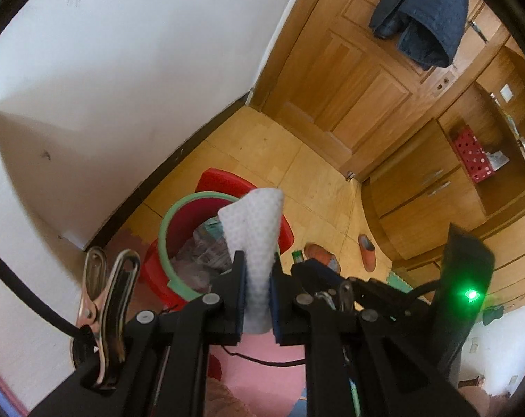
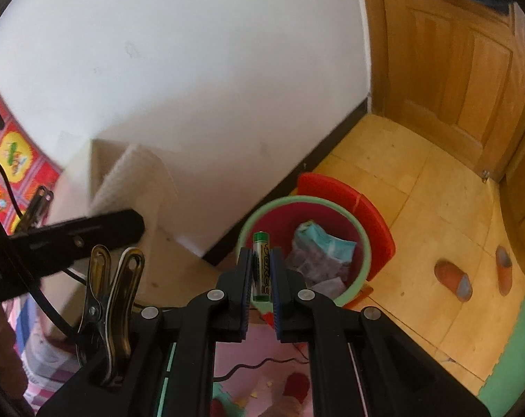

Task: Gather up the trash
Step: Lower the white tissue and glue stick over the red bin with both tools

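At the left, my left gripper (image 1: 257, 271) is clenched on a white textured paper tissue (image 1: 253, 229), which stands upright out of the fingers (image 1: 240, 278) and fans wider toward its top. Beyond it, down on the yellow tiled floor (image 1: 314, 180), sits the red trash bin (image 1: 182, 229) with a pale green rim, already holding crumpled wrappers. In this view the bin lies ahead of and slightly left of the tissue, so the tissue's free end overlaps the bin's right rim rather than its middle.

To the right, my right gripper (image 2: 262, 271) is grasping a green and silver battery (image 2: 261, 267), its long axis running straight along the fingers (image 2: 245, 274), its tip pointing away from me. The same trash bin (image 2: 361, 229) is ahead and a little right of the battery; the battery's tip reads against the bin's left inner wall.

I judge both loads are nearly over the mouth, the battery hand looking the closer. The coming move turns on centring: left load should shift left, right load right, before I let go. Two orange slippers (image 2: 453, 279) lie farther right on the floor, well apart from the bin
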A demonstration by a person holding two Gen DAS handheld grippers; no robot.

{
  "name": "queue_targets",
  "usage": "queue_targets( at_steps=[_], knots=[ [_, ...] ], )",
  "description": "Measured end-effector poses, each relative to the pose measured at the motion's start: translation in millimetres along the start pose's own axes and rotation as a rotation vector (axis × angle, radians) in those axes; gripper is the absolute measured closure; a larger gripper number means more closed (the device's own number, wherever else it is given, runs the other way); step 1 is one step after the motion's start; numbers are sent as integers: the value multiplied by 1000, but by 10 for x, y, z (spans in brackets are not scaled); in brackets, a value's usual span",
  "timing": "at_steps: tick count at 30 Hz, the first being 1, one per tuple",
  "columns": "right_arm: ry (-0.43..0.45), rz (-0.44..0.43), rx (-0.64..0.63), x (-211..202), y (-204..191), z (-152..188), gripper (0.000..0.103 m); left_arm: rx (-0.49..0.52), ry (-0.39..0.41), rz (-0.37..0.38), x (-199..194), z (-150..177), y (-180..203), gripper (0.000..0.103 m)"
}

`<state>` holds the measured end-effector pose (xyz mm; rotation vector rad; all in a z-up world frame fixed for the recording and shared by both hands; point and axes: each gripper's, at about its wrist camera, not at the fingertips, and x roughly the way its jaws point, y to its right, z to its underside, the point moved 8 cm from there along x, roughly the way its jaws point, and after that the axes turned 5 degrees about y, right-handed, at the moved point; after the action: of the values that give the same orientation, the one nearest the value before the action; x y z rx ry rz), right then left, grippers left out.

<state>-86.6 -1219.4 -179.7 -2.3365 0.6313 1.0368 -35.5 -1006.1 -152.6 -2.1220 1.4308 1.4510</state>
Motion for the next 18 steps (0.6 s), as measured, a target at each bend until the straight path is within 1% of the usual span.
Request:
queue_targets(
  at_steps=[3, 7, 11, 18],
  knots=[
    [-34, 17, 19, 180, 228, 75, 92, -35, -31, 2, 261, -9, 29, 91],
    [-72, 19, 33, 364, 464, 159, 92, -60, -36, -8, 534, -45, 21, 91],
    [-102, 19, 34, 554, 597, 240, 92, -74, -51, -28, 810, -66, -23, 91],
    [-146, 15, 48, 880, 744, 377, 92, -93, -75, -63, 1184, -70, -139, 91]
  ],
)
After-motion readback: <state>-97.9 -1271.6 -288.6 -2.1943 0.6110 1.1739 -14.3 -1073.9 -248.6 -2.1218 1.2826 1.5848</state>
